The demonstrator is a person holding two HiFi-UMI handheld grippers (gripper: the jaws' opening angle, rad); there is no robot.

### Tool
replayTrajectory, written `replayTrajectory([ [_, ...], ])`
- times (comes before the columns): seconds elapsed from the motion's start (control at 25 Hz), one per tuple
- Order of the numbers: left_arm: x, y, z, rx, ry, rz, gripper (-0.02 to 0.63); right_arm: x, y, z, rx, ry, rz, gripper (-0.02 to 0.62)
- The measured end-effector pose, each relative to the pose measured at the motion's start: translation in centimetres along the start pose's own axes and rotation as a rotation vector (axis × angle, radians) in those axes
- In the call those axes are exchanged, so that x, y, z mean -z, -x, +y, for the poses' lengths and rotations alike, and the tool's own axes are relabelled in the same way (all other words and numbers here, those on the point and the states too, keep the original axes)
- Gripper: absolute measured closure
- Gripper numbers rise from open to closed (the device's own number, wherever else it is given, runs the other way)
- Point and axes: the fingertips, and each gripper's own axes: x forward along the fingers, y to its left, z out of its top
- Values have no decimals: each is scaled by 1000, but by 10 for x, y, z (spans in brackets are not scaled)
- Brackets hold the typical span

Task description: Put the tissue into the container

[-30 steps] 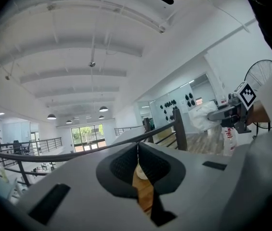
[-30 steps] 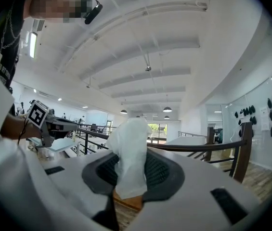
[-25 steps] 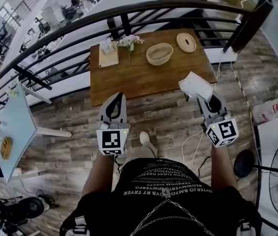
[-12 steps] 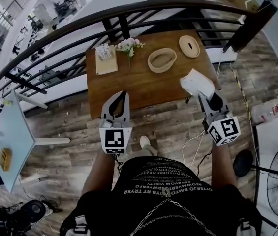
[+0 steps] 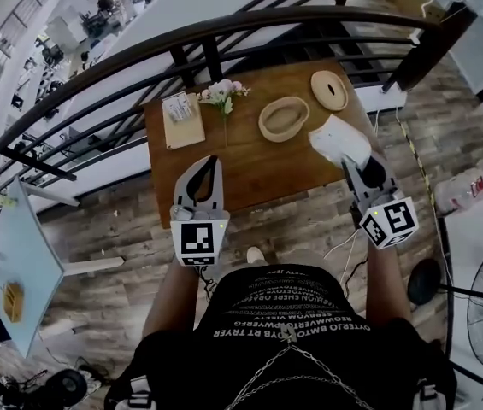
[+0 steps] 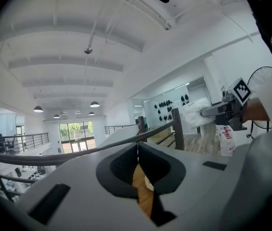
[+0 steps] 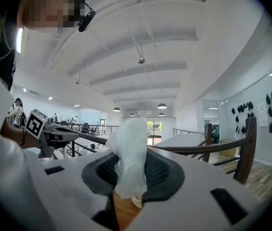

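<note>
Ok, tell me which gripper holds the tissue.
The right gripper: its jaws clamp the white tissue, while the left gripper has its jaws closed on nothing.

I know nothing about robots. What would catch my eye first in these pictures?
The white tissue pinched in the right gripper, held up over the right end of the wooden table. Then the left gripper, shut and empty, above the table's near side, and the oval container sitting open on the table next to some flowers.
</note>
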Motion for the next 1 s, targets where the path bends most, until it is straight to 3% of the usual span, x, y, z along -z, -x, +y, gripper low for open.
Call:
replayTrajectory([
  [0.28, -1, -22, 11, 18, 7, -7, 577, 6, -25, -13, 4, -13, 24, 485],
  [0.6, 5, -68, 23, -21, 22, 19, 577, 26, -73, -47, -50, -42, 66, 485],
  [1.0, 10, -144, 36, -44, 36, 45, 577, 113, -170, -82, -171, -85, 245, 485],
])
